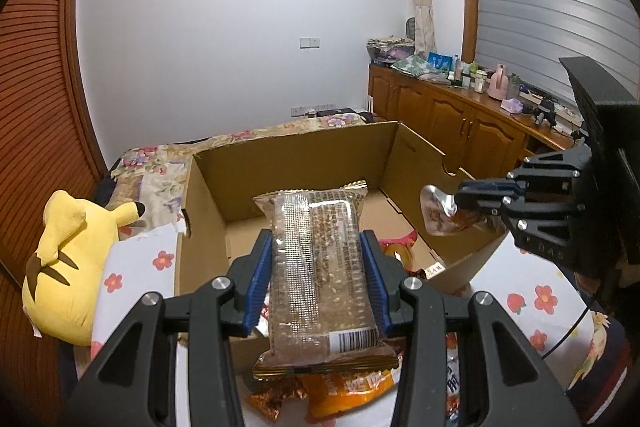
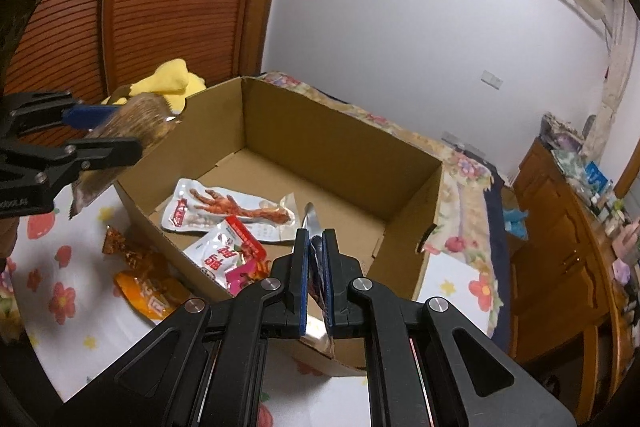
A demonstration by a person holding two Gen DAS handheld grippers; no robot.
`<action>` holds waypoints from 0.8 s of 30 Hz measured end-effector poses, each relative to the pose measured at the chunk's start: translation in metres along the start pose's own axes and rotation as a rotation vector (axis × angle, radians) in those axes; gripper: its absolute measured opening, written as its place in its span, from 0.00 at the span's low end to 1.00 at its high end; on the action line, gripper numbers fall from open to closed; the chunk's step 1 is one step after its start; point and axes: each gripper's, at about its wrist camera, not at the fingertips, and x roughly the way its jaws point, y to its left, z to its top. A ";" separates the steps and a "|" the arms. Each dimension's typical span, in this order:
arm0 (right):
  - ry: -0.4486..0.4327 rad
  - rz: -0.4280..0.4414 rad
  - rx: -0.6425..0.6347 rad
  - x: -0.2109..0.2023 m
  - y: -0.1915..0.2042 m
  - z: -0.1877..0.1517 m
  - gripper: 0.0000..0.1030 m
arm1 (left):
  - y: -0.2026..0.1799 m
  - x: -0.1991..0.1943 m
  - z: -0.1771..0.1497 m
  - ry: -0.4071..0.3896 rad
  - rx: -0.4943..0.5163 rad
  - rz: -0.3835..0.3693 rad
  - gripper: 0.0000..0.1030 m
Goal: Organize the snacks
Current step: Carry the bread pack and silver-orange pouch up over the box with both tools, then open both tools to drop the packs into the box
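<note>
My left gripper [image 1: 317,241] is shut on a clear-wrapped brown sesame bar [image 1: 316,215], held lengthwise above the near wall of an open cardboard box [image 1: 288,163]. To the right, my right gripper [image 1: 460,197] is shut on a thin silvery pouch [image 1: 436,215] over the box's right wall. In the right wrist view that pouch [image 2: 310,219] stands edge-on between the pads of the right gripper [image 2: 316,235]. Inside the box [image 2: 340,147] lie a chicken-foot pouch [image 2: 228,213], a white-and-red pouch [image 2: 224,255] and a pink one [image 2: 244,275]. The left gripper [image 2: 128,131] with its bar [image 2: 136,119] hangs at the box's left corner.
Orange snack packets [image 2: 148,287] lie on the flowered sheet [image 2: 60,307] left of the box. A yellow plush toy [image 1: 68,263] sits beside the box by a louvred wooden door [image 1: 36,87]. A wooden cabinet [image 1: 460,123] with clutter runs along the right wall.
</note>
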 end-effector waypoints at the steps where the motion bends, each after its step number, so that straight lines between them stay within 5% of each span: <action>1: 0.003 0.005 -0.004 0.002 0.000 0.000 0.03 | 0.000 0.003 0.001 0.003 0.000 -0.001 0.41; 11: 0.026 0.060 0.029 0.015 -0.007 -0.007 0.04 | 0.000 0.030 0.013 0.037 0.010 0.000 0.41; 24: 0.004 0.120 0.081 0.009 -0.008 -0.016 0.19 | 0.002 0.064 0.019 0.080 0.013 0.015 0.42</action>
